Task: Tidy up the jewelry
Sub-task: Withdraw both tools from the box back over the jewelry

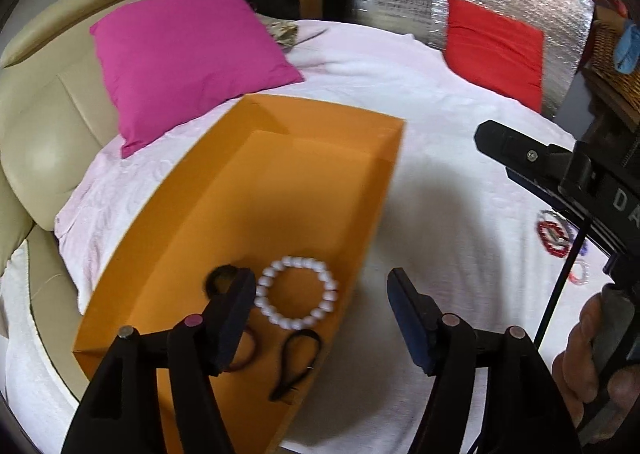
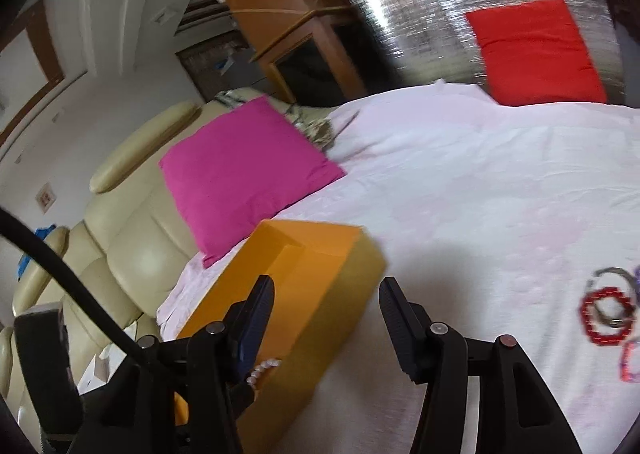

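White bedspread [image 1: 440, 174] carries an orange box [image 1: 256, 222], two cushions, apparently beaded bracelets [image 2: 608, 318].

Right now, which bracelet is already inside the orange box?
The white bead bracelet. It lies on the orange box's floor beside dark hair ties, while the red bracelet sits outside on the white blanket.

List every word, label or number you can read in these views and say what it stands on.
"DA": white letters on the black body of the right tool, cut off at the picture's edge in the left wrist view.
Nothing else is readable: the orange box, pillows and furniture show no text.
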Tool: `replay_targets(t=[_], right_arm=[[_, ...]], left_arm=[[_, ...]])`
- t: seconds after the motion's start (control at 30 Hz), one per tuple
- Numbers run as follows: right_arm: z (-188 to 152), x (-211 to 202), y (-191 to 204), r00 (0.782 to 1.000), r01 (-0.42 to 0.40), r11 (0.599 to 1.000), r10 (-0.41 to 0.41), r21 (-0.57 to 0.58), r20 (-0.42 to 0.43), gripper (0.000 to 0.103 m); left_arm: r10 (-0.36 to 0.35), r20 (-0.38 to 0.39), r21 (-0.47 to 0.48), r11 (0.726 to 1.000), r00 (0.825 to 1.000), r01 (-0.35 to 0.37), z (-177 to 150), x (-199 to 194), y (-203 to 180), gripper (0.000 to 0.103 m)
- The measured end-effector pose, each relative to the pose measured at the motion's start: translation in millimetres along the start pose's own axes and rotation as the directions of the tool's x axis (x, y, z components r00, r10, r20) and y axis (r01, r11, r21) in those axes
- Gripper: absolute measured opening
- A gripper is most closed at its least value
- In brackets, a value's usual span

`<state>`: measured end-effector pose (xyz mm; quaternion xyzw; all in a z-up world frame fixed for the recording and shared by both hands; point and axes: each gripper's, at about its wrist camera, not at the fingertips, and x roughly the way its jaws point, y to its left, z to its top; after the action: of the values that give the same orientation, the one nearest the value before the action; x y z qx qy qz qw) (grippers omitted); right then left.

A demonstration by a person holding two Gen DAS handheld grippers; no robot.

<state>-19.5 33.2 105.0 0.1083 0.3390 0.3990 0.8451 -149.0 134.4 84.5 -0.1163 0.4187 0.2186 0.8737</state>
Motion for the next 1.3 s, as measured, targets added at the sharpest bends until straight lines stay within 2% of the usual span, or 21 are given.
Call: replay_targets(t=[0.37, 0.63, 0.97, 1.1, 1.2, 1.3], right_arm=[[18.3, -54.5, -63.4, 0.989, 0.127, 0.986, -0.135, 0.109, 0.060, 0.061], [21.4, -83.1, -94.3, 0.974, 0.214, 0.971, -0.221, 0.109, 0.053, 0.061], [14.8, -97.5, -152.6, 0.945, 0.321, 0.943, -0.313, 0.092, -0.091, 0.061], [11.5, -108.0, -184.3, 0.922, 0.373, 0.922, -0.356, 0.105, -0.153, 0.061], [10.0, -117.6, -209.0, 0.903, 0.412, 0.901, -0.385, 0.133, -0.190, 0.061], [9.4, -126.0, -232.9, 0.894, 0.434, 0.880, -0.394, 0.193, -0.213, 0.061]], left_arm=[[-0.020, -0.002, 0.080, 0.997, 1.000, 0.021, -7.6, -9.2, -55.3, 0.072], [-0.047, -0.009, 0.186, 0.981, 0.999, 0.048, -11.6, -10.1, -104.6, 0.072], [-0.064, -0.012, 0.261, 0.963, 0.998, 0.065, -14.8, -7.3, -145.6, 0.072], [-0.068, -0.014, 0.289, 0.955, 0.998, 0.069, -13.3, -1.4, -161.0, 0.072], [-0.081, -0.027, 0.291, 0.953, 0.996, 0.086, -10.5, 8.0, -171.1, 0.072], [-0.111, -0.039, 0.294, 0.949, 0.993, 0.118, -5.8, 16.8, -181.9, 0.072]])
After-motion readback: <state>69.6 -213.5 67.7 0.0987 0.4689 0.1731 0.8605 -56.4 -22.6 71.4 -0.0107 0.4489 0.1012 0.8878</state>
